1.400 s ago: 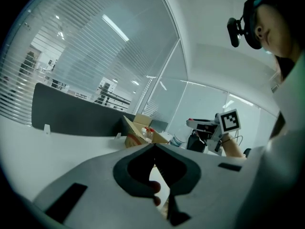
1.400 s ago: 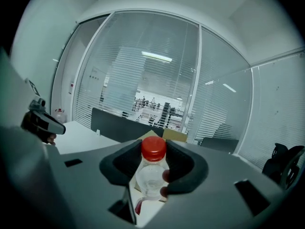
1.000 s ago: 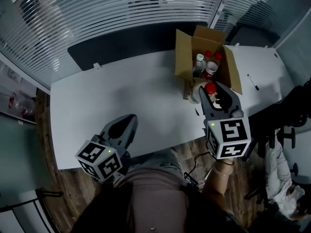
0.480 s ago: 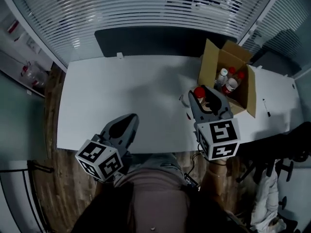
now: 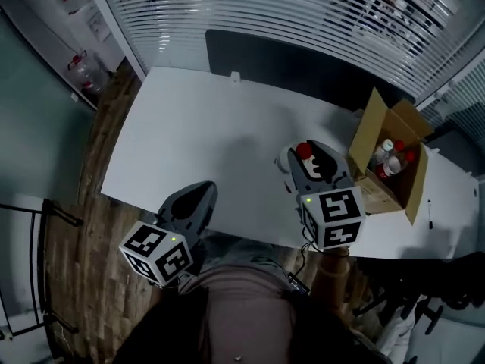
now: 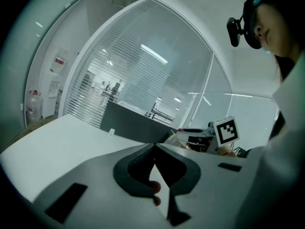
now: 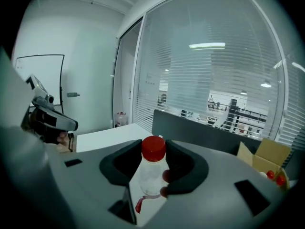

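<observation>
Carried away from the open brown cardboard box [image 5: 370, 131] it was beside 1 second ago, the clear plastic bottle with a red cap [image 7: 150, 171] stands upright over the white desk [image 5: 197, 142], pinched at its body by the right tool [image 7: 153, 151]. More red-capped bottles [image 5: 388, 158] stand in that box. The left tool [image 6: 154, 148], pressed together on nothing, hangs over the desk's near edge, well apart.
</observation>
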Tool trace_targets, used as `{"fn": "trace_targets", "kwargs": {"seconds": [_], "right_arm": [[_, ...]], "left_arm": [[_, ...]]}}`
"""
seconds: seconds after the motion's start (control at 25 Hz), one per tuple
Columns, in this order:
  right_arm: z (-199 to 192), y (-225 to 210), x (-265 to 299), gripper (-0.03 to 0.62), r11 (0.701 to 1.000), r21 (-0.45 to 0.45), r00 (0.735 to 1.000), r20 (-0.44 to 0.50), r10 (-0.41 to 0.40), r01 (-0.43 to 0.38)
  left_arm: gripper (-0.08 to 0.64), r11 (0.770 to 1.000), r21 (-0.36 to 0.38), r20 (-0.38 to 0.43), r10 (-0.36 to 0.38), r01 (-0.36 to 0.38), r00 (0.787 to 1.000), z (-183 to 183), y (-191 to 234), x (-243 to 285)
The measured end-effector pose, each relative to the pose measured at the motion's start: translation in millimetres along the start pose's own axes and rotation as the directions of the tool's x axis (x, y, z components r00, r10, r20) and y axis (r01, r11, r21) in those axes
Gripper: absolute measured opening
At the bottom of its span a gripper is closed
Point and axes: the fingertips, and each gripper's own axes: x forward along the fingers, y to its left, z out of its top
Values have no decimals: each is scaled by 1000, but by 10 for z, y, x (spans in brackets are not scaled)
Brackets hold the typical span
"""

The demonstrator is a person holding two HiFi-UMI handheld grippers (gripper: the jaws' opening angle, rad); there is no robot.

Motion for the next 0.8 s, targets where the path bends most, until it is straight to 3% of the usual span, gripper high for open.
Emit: {"fn": "trace_targets", "kwargs": {"seconds": [0.4, 0.8], "right_arm": [[177, 641, 554, 172, 985, -49, 986, 9, 167, -166], [287, 1230, 1040, 172, 949, -93, 953, -2, 302, -301]], "left_arm": [[9, 987, -47, 55, 157, -155, 986, 59, 467, -461], [9, 948, -99, 83, 310, -302, 947, 97, 893, -883]]}}
